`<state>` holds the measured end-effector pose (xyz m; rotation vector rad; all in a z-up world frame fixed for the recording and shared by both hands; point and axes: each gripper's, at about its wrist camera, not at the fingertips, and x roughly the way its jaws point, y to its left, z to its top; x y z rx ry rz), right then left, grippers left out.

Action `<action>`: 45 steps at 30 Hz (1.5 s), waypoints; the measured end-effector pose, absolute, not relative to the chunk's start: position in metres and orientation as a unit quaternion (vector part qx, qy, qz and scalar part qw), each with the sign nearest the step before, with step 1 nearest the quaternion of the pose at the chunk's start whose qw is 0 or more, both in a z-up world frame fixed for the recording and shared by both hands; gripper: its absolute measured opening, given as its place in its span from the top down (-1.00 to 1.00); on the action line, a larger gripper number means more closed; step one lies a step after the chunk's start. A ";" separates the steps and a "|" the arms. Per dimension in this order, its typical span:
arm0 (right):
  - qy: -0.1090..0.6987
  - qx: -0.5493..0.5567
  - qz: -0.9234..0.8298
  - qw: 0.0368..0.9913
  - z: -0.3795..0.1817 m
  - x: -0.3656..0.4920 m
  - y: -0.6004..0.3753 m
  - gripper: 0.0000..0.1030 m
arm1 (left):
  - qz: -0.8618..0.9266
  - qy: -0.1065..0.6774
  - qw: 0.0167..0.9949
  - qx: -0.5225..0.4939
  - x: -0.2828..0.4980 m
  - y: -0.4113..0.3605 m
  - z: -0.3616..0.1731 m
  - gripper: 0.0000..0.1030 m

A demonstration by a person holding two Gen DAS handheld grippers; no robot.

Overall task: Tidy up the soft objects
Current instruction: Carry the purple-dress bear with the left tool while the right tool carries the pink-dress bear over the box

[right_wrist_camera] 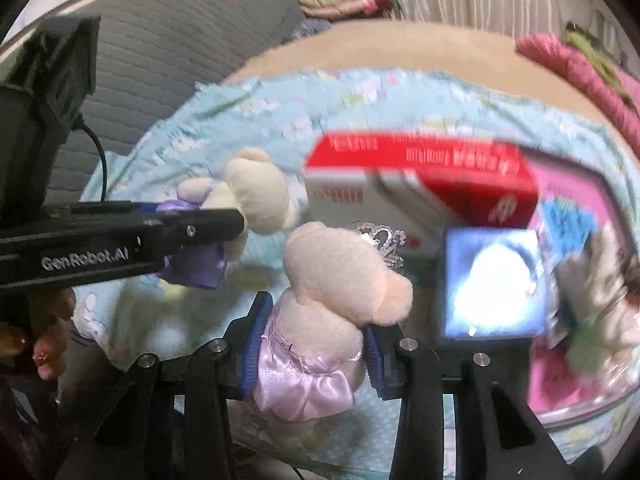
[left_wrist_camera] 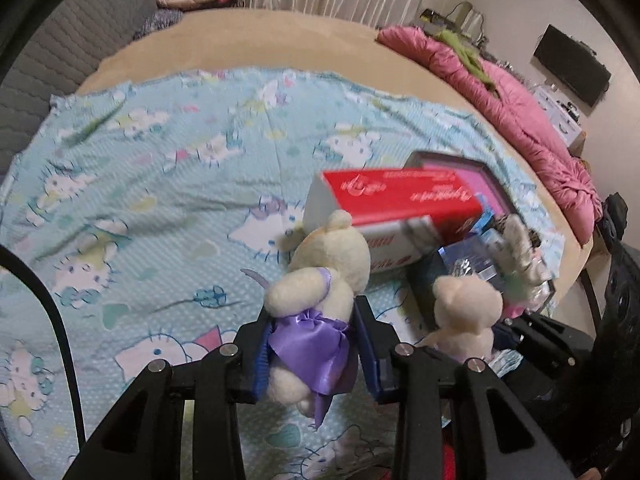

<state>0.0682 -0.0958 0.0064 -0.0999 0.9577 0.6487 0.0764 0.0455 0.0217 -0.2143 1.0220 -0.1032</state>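
Note:
A cream teddy bear in a purple satin dress [left_wrist_camera: 328, 264] hangs above the bed, and my left gripper [left_wrist_camera: 314, 308] is shut on its waist. In the right wrist view the same bear [right_wrist_camera: 256, 188] shows at the left, with the left gripper [right_wrist_camera: 236, 220] seen side-on and a hand under it. My right gripper [right_wrist_camera: 316, 316] is shut on a second cream bear in a pink satin dress [right_wrist_camera: 340, 276], also lifted off the sheet. That pink bear [left_wrist_camera: 466, 300] appears just right of the purple one in the left wrist view.
A blue cartoon-cat sheet [left_wrist_camera: 160, 160] covers the bed. A red and white box [left_wrist_camera: 400, 196] lies ahead beside a pink tray [right_wrist_camera: 568, 184] holding a blue window box [right_wrist_camera: 496, 284], a silver tiara [right_wrist_camera: 384, 240] and another plush [right_wrist_camera: 600, 292]. A pink quilt [left_wrist_camera: 520, 108] lines the right edge.

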 end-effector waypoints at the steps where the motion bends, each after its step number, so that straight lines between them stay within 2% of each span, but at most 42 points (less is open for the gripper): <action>1: 0.449 -0.047 0.306 0.839 0.011 0.067 -0.097 0.16 | -0.049 0.484 0.868 -0.100 0.075 0.045 0.027 0.28; 12: 0.420 -0.006 0.283 0.862 0.052 0.072 -0.134 0.16 | -0.060 0.445 0.890 -0.078 0.070 0.023 0.077 0.28; 45: 0.344 0.065 0.191 0.917 0.110 0.092 -0.262 0.16 | -0.095 0.423 0.901 0.017 0.083 -0.080 0.128 0.28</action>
